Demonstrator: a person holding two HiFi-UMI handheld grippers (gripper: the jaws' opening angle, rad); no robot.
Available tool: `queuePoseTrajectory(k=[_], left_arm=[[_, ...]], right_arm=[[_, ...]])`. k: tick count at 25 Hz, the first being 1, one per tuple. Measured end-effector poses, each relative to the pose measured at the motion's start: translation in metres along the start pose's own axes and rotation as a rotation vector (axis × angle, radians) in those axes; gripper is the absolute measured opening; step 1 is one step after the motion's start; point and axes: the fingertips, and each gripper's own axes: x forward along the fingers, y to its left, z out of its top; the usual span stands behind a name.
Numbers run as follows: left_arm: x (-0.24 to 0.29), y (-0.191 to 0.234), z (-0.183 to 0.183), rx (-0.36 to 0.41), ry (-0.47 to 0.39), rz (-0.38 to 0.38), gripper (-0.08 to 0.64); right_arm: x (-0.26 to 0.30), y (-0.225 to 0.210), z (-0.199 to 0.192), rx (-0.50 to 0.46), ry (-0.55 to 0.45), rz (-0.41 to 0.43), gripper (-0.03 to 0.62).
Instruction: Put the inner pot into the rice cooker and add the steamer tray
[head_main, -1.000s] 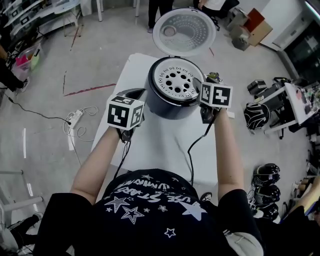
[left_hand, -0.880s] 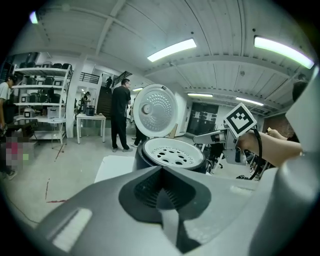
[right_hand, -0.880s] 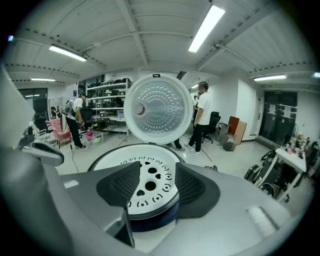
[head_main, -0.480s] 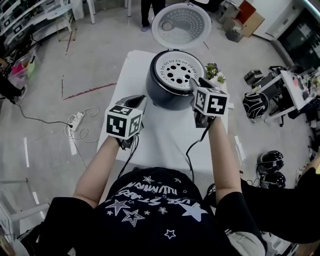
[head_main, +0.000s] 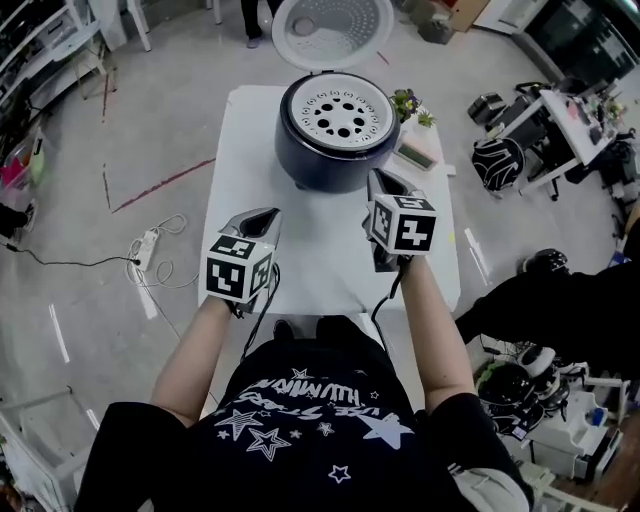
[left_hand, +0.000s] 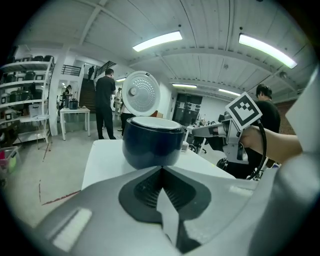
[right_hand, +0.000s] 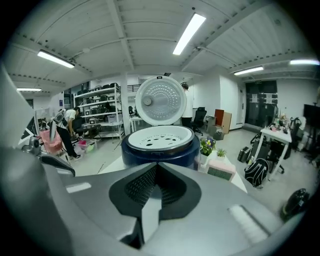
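Status: rice cooker (head_main: 335, 150) stands at 12 o'clock on the white table (head_main: 320, 265), with its lid (head_main: 332, 28) swung open behind it. The perforated steamer tray (head_main: 337, 112) sits level in the cooker's mouth, and its rim looks seated all round in the head and right gripper views. The inner pot is not separately visible; presumably it is beneath the tray. A small potted plant (head_main: 406, 103) stands at 2 o'clock of the cooker, just beside it.

Your left gripper (head_main: 266, 216) is at 7 o'clock of the cooker, well apart from it, jaws together with nothing between. Your right gripper (head_main: 380, 185) is at 5 o'clock, nearer the cooker wall but not touching. Its jaws have just been closing and now meet on nothing.

Judgement: both placements look done, so the step in hand is clearing off. Draw both grippers toward 6 o'clock, keeping the right one off the cooker wall so nothing jolts the tray. Leave the lid alone, as the task does not call for it.
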Motion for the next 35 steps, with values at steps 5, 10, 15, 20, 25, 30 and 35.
queuePoseTrajectory(k=[5,10,15,20,25,30,35], left_arm=[[-0.002,-0.008,-0.017,-0.003,0.011,-0.021,0.005],[-0.003,-0.004,-0.035,-0.025,0.034,-0.005,0.005],[0.001,-0.01,-0.049,-0.052,0.048,0.023,0.005],[0.002,-0.029,-0.054,-0.065,0.051,0.06,0.005],[-0.002,-0.064,-0.064,-0.09,0.055,0.083,0.005],[-0.01,-0.093,-0.072,-0.074,0.066,0.101,0.005],[-0.019,-0.122,-0.077,-0.075,0.053,0.121,0.005]], right_arm=[[-0.013,-0.001,-0.023,0.067,-0.013,-0.01,0.026],[-0.018,0.008,-0.038,-0.008,0.013,-0.01,0.026],[-0.027,0.005,-0.058,-0.047,0.052,0.026,0.026],[-0.044,-0.003,-0.084,-0.015,0.065,0.073,0.026],[-0.065,-0.017,-0.105,0.013,0.058,0.099,0.026],[-0.086,-0.021,-0.119,0.028,0.049,0.129,0.026],[-0.112,-0.028,-0.136,0.038,0.05,0.153,0.026]])
